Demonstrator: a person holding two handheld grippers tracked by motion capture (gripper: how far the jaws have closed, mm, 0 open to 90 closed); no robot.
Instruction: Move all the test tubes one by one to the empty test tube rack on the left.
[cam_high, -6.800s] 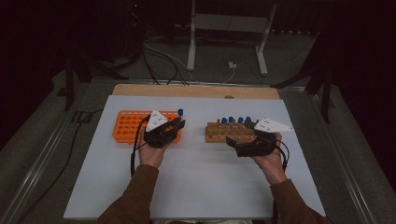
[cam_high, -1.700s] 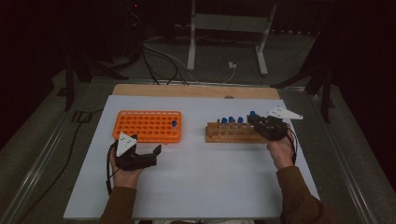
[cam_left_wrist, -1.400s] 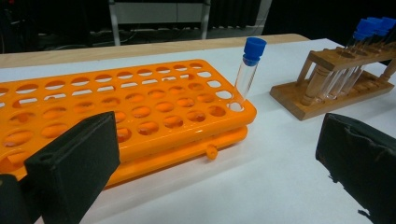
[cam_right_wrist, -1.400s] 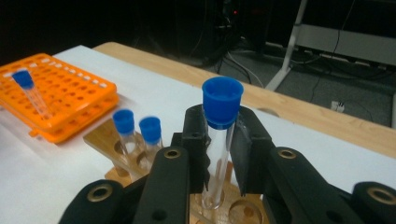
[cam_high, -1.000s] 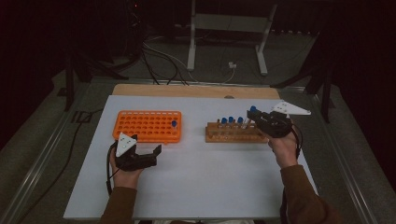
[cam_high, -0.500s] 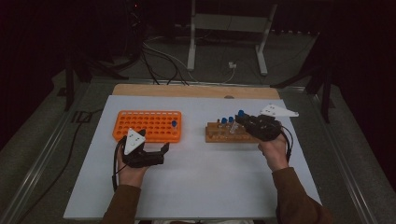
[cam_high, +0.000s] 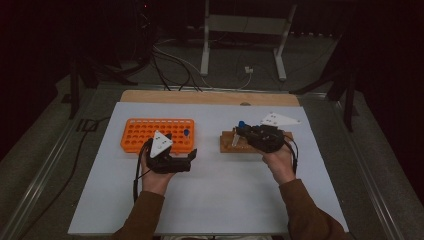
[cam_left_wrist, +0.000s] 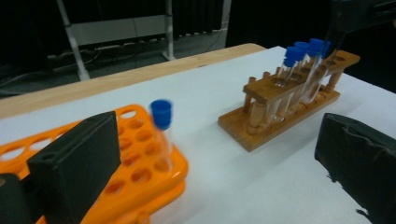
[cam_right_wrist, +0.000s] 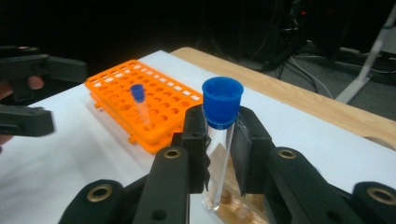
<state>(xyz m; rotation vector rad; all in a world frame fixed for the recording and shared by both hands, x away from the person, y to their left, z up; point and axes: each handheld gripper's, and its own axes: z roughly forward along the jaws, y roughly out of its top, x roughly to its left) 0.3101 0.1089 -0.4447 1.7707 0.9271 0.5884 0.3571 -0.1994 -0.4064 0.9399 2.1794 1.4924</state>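
Right gripper (cam_right_wrist: 219, 140) clamping upright tube (cam_right_wrist: 219, 140), left gripper (cam_high: 192, 155) agape

High view looks down; both gripper views, low and close, share the orange rack (cam_left_wrist: 135, 158).

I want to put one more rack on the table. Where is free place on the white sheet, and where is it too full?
Free: the strip between the orange rack and wooden rack, though the left gripper reaches into it; the near part of the white sheet between the forearms; the far band behind both racks. Crowded: around the wooden rack, where the right gripper holds a tube.
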